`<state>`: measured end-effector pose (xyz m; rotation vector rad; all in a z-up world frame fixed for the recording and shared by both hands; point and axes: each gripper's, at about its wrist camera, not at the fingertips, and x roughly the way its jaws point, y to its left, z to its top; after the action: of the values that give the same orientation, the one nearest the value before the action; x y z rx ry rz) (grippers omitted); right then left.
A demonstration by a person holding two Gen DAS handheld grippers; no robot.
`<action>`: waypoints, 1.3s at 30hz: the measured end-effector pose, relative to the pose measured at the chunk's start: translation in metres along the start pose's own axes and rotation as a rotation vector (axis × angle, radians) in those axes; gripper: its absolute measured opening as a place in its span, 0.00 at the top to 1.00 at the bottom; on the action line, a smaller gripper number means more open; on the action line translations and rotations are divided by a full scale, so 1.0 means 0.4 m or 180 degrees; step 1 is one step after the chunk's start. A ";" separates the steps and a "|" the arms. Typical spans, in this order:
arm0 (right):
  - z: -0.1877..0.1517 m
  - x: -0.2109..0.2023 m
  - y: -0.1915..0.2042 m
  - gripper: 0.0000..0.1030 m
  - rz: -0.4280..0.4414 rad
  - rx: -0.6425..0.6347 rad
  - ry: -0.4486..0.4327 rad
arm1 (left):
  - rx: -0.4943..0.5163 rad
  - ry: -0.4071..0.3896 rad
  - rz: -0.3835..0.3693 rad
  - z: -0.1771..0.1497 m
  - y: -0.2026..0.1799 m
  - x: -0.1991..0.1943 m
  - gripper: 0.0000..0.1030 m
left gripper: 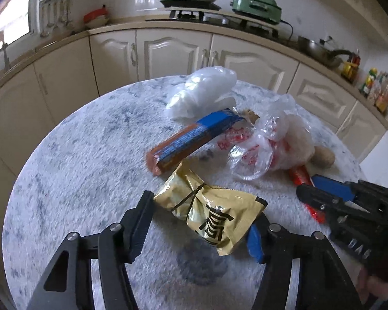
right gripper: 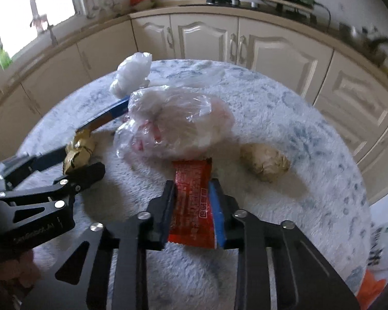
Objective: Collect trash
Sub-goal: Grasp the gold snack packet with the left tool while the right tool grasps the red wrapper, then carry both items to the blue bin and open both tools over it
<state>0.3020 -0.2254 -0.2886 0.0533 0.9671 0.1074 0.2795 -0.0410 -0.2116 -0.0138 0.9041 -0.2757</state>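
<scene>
**Left wrist view: trash on round table**

Left gripper (left gripper: 207, 222): jaws spread wide either side of gold wrapper (left gripper: 212, 214), which lies on the marbled table (left gripper: 77, 168); contact uncertain.
Right gripper (right gripper: 194, 206): jaws closed narrow on red wrapper (right gripper: 194, 201).
Blue-orange packet (left gripper: 194, 139), clear plastic bag (right gripper: 173, 126), white bag (left gripper: 201, 90), ginger root (right gripper: 265, 162): all mid-table, beyond both grippers.

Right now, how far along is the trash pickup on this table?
Nothing looks cleared yet. In hand: the left gripper straddles the gold wrapper, jaws wide apart; the right gripper is shut on the red wrapper. Left on the table: the blue and orange packet, the white bag, the clear bag and a brown lump.
</scene>
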 end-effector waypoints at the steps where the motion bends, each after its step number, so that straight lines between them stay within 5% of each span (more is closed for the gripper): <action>1: -0.004 -0.007 -0.003 0.78 0.0042 0.0019 -0.0003 | -0.0002 -0.0009 0.0002 -0.006 0.003 -0.006 0.43; 6: -0.039 -0.049 -0.035 0.79 0.0287 0.0197 0.0015 | -0.0077 0.0004 -0.0028 -0.037 0.024 -0.028 0.43; 18: -0.068 -0.178 -0.064 0.79 0.0360 0.0312 -0.0198 | -0.0012 -0.0119 -0.0169 -0.070 -0.051 -0.140 0.43; 39: -0.069 -0.488 -0.252 0.79 0.0106 0.0565 -0.1006 | 0.0536 -0.0770 -0.0551 -0.015 -0.326 -0.335 0.43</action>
<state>0.1759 -0.3480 -0.1539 0.2429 0.6578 0.0416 0.1663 -0.1337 -0.0951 0.0300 0.6378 -0.4999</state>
